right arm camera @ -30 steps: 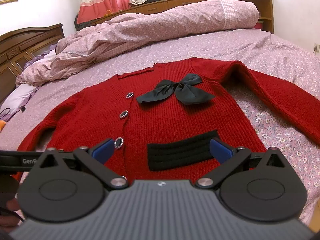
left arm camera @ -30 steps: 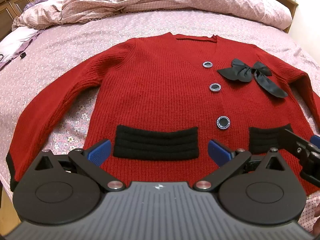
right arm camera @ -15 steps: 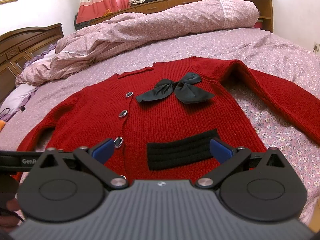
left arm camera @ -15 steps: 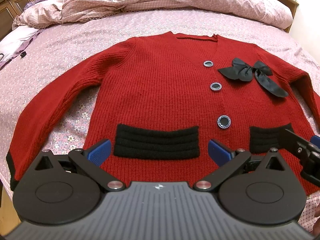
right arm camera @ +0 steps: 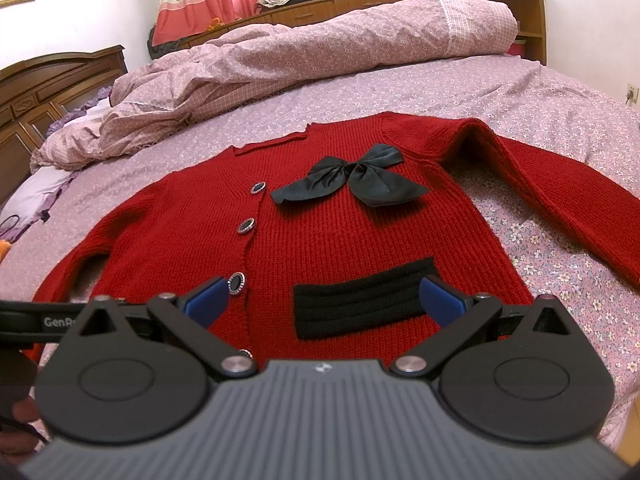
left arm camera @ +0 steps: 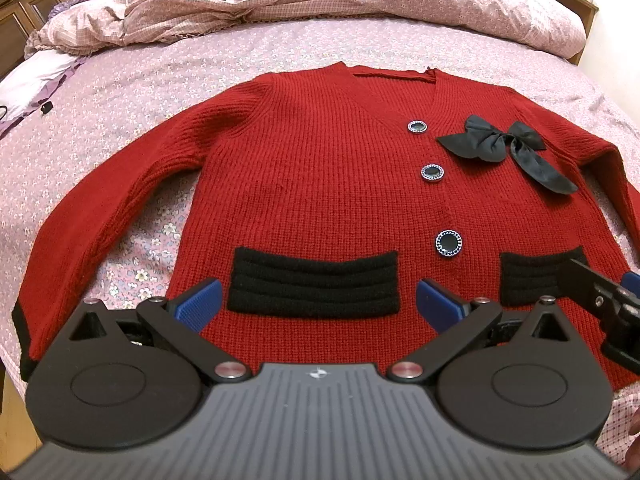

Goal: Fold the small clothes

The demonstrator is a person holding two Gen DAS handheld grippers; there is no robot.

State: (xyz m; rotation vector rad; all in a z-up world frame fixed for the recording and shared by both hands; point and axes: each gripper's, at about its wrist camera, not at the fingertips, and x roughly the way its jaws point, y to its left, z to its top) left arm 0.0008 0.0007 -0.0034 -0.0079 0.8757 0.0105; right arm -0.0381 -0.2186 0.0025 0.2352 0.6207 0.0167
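**Red knit cardigan lying flat on the bed, both tools spread wide above its hem**

A red cardigan (left arm camera: pixel 320 168) in a ribbed knit is lying face up and spread flat on the bed (left arm camera: pixel 120 92), sleeves angling out to either side. 3 round dark buttons with bright metal rims (left arm camera: pixel 432 172) are running down its closed front. A black satin bow (left arm camera: pixel 504 146) is sitting on the chest beside the top buttons, its tails drooping. 2 rectangular black pocket bands (left arm camera: pixel 314 282) with raised horizontal ridges are crossing the lower front, and a black cuff is showing at the end of the near sleeve.

The left tool (left arm camera: pixel 318 304) is hovering over the hem with its blue, finely textured fingers (left arm camera: pixel 198 304) standing wide apart, gripping nothing. The right tool (right arm camera: pixel 326 300) is doing the same over the other pocket band, also wide and empty.

The bed sheet is a pale lilac cotton printed with small flowers. A rumpled pink quilt (right arm camera: pixel 320 52) is bunching along the far side, with a carved wooden headboard (right arm camera: pixel 48 80) beyond.
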